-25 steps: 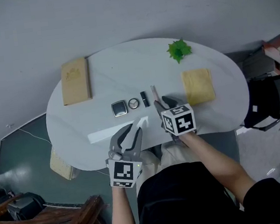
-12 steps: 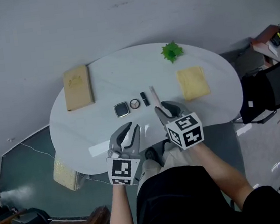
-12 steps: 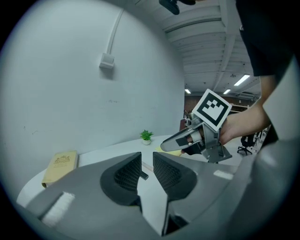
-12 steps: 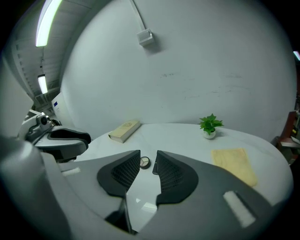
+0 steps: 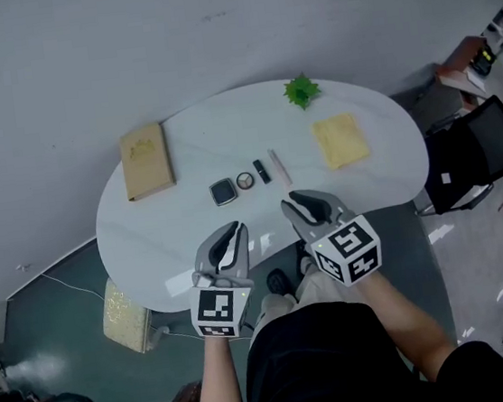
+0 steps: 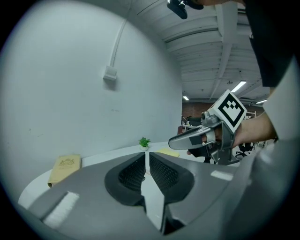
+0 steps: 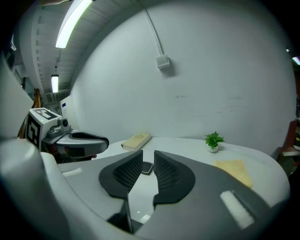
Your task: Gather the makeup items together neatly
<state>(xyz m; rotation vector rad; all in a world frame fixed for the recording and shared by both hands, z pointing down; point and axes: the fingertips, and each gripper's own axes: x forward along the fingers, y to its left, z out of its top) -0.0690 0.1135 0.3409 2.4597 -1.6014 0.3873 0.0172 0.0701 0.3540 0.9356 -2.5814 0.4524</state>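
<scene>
Four makeup items lie in a row at the middle of the white oval table [image 5: 368,186]: a square compact [image 5: 223,191], a round compact [image 5: 245,180], a black lipstick [image 5: 262,172] and a pale stick [image 5: 279,167]. Both grippers hang in front of the table's near edge, clear of the items. My left gripper [image 5: 236,236] [image 6: 146,157] has just been closing and its jaws meet with nothing between them. My right gripper [image 5: 292,205] [image 7: 148,154] has also been closing but keeps a gap, empty, through which the square compact [image 7: 147,168] shows far off.
A tan book [image 5: 146,160] lies at the table's left, a yellow cloth [image 5: 340,139] at the right and a small green plant [image 5: 301,91] at the back. A black chair [image 5: 473,155] stands to the right. A woven box [image 5: 125,316] sits under the table's left side.
Both grippers have drawn back from the table towards me and risen; the right one left the spot beside the pale stick. Both pairs of jaws have narrowed. The items lie unmoved.
</scene>
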